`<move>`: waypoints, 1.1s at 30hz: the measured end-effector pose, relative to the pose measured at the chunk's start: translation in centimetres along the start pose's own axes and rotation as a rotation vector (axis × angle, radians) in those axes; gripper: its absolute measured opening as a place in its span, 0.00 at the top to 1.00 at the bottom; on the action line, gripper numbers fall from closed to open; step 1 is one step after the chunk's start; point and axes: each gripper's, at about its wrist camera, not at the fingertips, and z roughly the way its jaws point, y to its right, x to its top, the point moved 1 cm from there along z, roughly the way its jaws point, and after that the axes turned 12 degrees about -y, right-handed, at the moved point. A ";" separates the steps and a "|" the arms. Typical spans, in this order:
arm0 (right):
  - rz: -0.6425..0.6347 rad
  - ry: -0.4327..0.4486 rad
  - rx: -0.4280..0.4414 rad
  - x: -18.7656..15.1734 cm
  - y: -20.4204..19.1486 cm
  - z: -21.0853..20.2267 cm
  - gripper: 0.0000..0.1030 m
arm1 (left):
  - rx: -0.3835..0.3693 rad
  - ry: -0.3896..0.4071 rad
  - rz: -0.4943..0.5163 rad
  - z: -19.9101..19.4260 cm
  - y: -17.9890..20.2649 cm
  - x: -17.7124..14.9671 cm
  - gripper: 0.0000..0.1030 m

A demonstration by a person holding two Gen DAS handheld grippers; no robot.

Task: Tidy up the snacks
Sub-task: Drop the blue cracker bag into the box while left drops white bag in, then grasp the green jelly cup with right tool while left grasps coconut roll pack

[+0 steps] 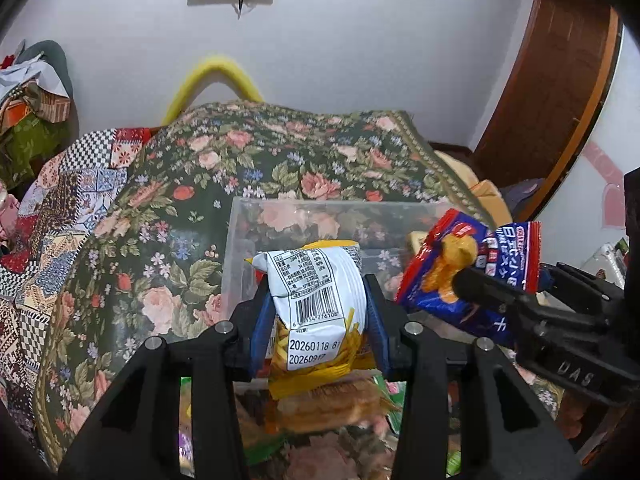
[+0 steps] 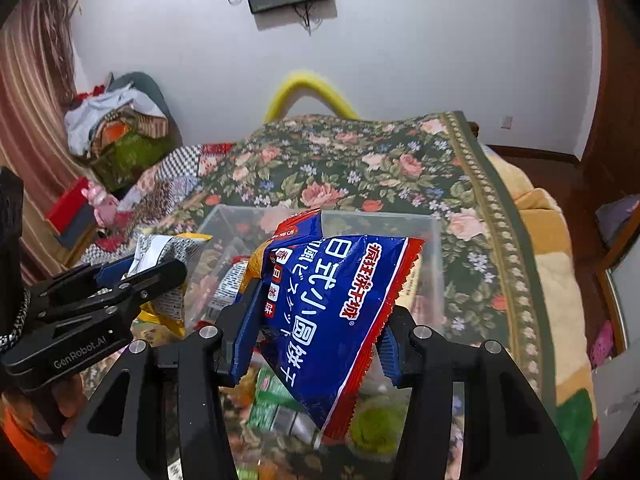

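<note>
Left gripper [image 1: 318, 300]: black frame with blue finger pads [image 1: 260, 320], jaws drawn in and clamped on a packet, fingers pointing toward 12 o'clock in its own wrist view. In the right wrist view the same gripper [image 2: 160, 276] enters from 9 o'clock, fingers aimed toward 3 o'clock, slightly raised.

Right gripper [image 2: 316, 320]: identical build, blue pads [image 2: 246, 332] pressed against both sides of a packet, fingers toward 12 o'clock. Seen from the left wrist, it [image 1: 476, 276] enters from 4 o'clock, fingers aimed toward 10 o'clock. The two grippers lie near each other, apart.
</note>
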 end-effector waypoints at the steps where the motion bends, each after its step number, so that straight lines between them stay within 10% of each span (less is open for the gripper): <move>1: -0.001 -0.016 0.001 0.1 -0.1 0.7 0.54 | 0.003 -0.009 0.003 0.5 0.0 0.1 0.59; 16: 0.001 -0.122 -0.021 0.3 0.4 4.6 0.50 | 0.003 -0.093 0.008 3.9 -0.2 0.2 0.53; 33: 0.019 0.003 -0.026 -1.7 1.7 -3.4 0.29 | 0.057 0.037 -0.013 -6.7 -4.0 -3.2 0.30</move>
